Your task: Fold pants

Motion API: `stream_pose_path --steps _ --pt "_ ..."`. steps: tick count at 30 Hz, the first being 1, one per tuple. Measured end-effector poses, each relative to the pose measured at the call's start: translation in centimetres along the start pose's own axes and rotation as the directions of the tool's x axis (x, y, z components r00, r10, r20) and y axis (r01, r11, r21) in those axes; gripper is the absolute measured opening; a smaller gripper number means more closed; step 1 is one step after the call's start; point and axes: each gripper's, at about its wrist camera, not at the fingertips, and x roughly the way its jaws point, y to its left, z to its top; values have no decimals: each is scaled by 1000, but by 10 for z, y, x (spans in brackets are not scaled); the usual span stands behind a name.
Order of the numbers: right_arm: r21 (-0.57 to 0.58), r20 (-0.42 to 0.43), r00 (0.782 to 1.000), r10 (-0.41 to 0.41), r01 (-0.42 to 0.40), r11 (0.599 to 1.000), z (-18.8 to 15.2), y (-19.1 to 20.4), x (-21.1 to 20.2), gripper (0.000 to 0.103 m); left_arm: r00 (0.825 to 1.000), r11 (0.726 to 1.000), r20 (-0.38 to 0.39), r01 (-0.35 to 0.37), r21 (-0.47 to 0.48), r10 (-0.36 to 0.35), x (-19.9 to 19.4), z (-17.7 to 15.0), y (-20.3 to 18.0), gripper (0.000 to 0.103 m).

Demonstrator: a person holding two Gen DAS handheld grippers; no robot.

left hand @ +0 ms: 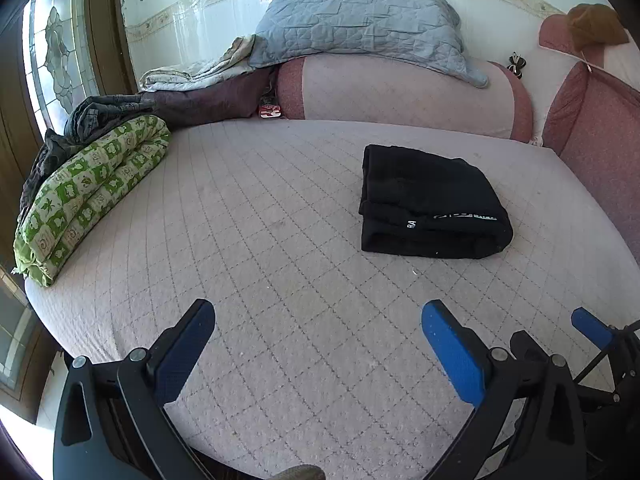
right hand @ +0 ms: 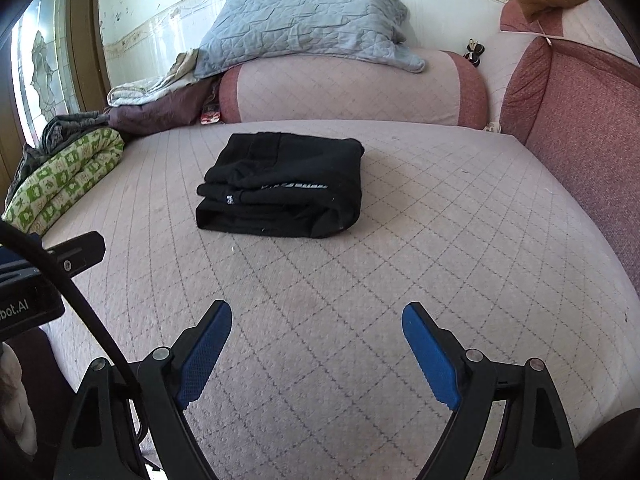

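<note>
- Nearest us, the left hand-held gripper hangs above the bed with its blue pads spread wide and nothing between them.
- Just beside it, the right hand-held gripper is angled downward over the quilted cover, its jaws likewise wide apart and empty.
- In the left wrist view we see the right tool's blue tip at the lower right edge.
- Farther out, the black pants lie folded in a compact stack on the bed, well apart from both tools.
- At the left edge sits a rolled green patterned quilt with dark clothing on top.
- Farthest, a long pink bolster carries a grey-blue quilted pillow against the wall.
</note>
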Motion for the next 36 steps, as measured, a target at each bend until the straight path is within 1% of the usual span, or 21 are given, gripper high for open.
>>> stream_pose_path --steps 13,21,24,27,29,32,36 --pt "-14 -5 1000 3 -4 1000 -2 6 -1 91 999 1000 -36 17 -3 -17 6 -4 2 103" --pt "13 -47 999 -9 10 1000 -5 0 8 91 997 1000 -68 21 -9 -21 11 -6 5 103" --pt "12 -71 997 -20 21 1000 -5 1 12 91 995 1000 -100 19 -17 -20 20 -6 7 103" --pt "4 -66 997 -35 35 999 -1 2 10 91 991 1000 -136 8 1 -8 27 -4 6 103" --pt "3 -63 997 -34 34 999 2 3 9 91 991 1000 -136 -3 16 5 25 0 5 103" --pt "3 -58 998 -33 33 999 7 1 8 91 994 999 -107 -21 33 24 17 6 3 103" --pt "-1 -50 998 -34 34 999 10 0 7 91 995 999 -90 -29 45 33 13 11 1 103"
